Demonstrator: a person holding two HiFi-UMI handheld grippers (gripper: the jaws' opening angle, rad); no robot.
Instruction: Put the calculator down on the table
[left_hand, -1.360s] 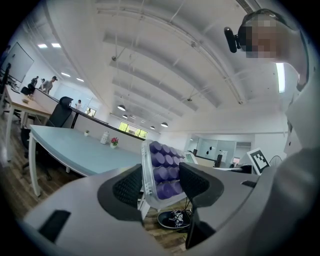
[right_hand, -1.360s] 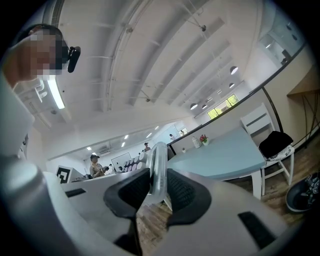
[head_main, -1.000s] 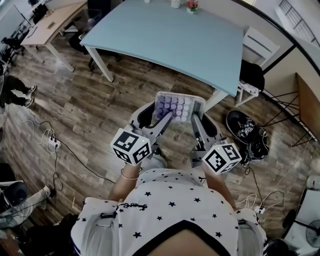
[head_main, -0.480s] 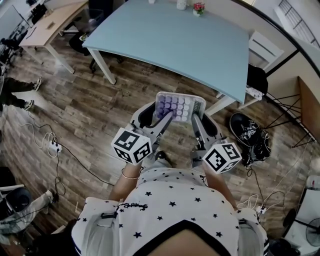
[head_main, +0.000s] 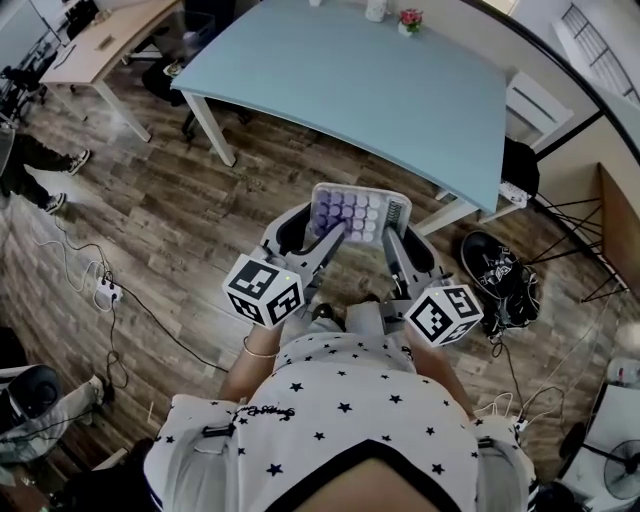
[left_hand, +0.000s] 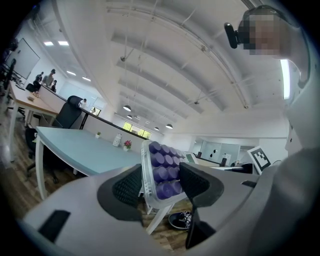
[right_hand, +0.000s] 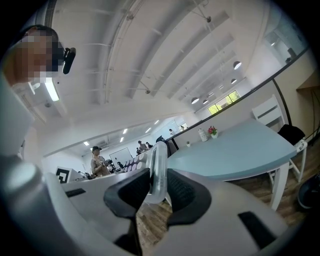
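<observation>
Short of the near edge of the pale blue table (head_main: 380, 90), over the wooden floor (head_main: 180, 230), the calculator (head_main: 352, 213) hangs in the air between my two grippers, touching neither floor nor table.

Left gripper (head_main: 312, 232): the jaws stand fairly wide and pinch the calculator at its near left corner. In the left gripper view one pad lies on the purple keys (left_hand: 162, 172) and the other on the clear back.

Right gripper (head_main: 407, 248): the jaws stand closer together and pinch the right end. In the right gripper view the calculator (right_hand: 156, 167) shows edge-on, a thin clear rim squeezed between the two pads.

Its long axis runs across me from the left gripper to the right, roughly along the table's near edge. The keyed face is turned up towards my head, with the display end by the right jaws.
</observation>
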